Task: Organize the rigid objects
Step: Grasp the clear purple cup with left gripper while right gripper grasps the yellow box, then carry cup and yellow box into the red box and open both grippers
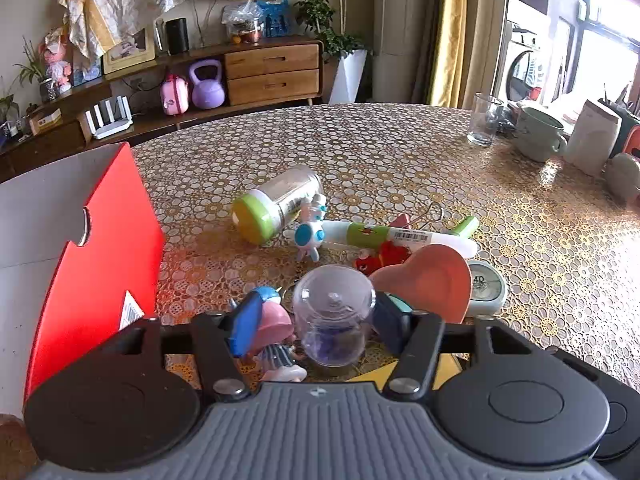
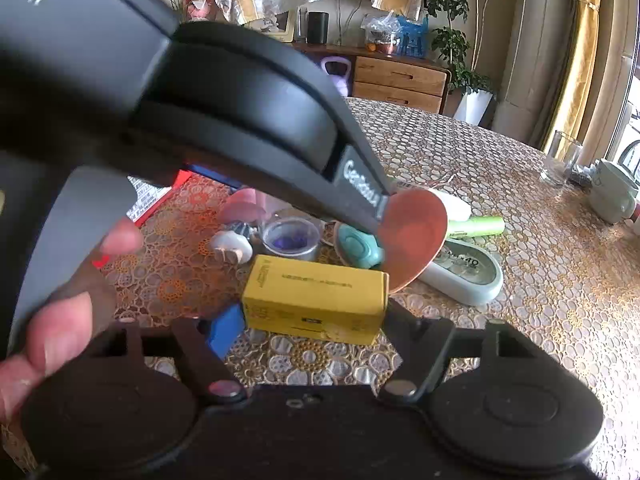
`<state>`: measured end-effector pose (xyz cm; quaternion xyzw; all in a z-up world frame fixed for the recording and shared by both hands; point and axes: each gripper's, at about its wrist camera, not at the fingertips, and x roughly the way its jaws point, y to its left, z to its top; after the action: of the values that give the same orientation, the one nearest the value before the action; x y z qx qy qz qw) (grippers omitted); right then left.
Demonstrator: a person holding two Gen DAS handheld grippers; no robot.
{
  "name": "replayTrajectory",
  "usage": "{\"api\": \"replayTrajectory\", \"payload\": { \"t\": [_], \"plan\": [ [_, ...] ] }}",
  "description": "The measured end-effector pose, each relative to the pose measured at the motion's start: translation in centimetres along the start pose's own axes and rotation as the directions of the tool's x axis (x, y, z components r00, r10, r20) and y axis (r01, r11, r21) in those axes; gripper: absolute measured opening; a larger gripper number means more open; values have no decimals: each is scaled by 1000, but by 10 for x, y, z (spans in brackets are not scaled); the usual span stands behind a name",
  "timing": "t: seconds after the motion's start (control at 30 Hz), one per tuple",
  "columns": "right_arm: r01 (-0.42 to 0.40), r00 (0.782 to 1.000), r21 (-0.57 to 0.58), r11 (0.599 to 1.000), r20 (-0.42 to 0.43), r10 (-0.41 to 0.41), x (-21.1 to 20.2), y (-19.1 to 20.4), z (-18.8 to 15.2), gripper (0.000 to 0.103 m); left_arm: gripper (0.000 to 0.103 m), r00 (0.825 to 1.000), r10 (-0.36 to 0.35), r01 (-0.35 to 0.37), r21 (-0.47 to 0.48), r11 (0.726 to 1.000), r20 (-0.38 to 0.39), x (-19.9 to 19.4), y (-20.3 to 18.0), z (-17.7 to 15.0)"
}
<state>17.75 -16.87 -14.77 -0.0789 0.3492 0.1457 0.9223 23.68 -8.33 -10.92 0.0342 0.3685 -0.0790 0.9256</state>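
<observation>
My left gripper (image 1: 320, 314) is low over a heap of toys, jaws closed in on a clear jar (image 1: 334, 312) with purple stuff inside. The blue left pad (image 1: 246, 326) also lies against the pink hair of a figurine (image 1: 276, 344). In the right wrist view the left gripper's black body (image 2: 224, 96) fills the upper left, above the jar (image 2: 290, 238). My right gripper (image 2: 316, 322) is shut on a yellow box (image 2: 316, 300), with a pad at each end. A pink heart dish (image 1: 430, 280) leans just right of the jar.
A red and grey carton (image 1: 100, 272) stands open at the left. Beyond the heap lie a green-lidded bottle (image 1: 276, 206), a white-blue robot toy (image 1: 310, 232) and a green-white tube (image 1: 400, 234). A glass (image 1: 484, 120) and mug (image 1: 538, 134) stand far right. A person's fingers (image 2: 60, 320) hold the left gripper.
</observation>
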Motion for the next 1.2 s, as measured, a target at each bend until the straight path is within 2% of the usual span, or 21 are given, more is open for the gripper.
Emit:
{"api": "replayTrajectory", "payload": {
  "t": [0.13, 0.33, 0.57, 0.9, 1.1, 1.2],
  "plan": [
    [13, 1000, 2, 1000, -4, -13, 0, -1, 2, 71, 41, 1000, -29, 29, -8, 1000, -3, 1, 0, 2],
    [28, 1000, -14, 1000, 8, -28, -8, -1, 5, 70, 41, 999, -31, 30, -36, 999, -8, -2, 3, 2],
    [23, 999, -21, 1000, 27, -22, -27, -1, 11, 70, 41, 999, -39, 40, -77, 996, 9, -25, 13, 5],
    [18, 996, -23, 1000, 86, -16, -83, 16, 14, 70, 41, 996, -59, 67, -127, 990, 64, -83, 33, 12],
    [3, 994, -43, 999, 112, 1, -110, 26, 28, 70, 41, 992, -81, 98, -185, 978, 95, -120, 59, 15],
    [-11, 992, -57, 998, 124, 18, -122, 35, 36, 70, 41, 991, -66, 87, -189, 978, 114, -138, 75, 15]
  ]
}}
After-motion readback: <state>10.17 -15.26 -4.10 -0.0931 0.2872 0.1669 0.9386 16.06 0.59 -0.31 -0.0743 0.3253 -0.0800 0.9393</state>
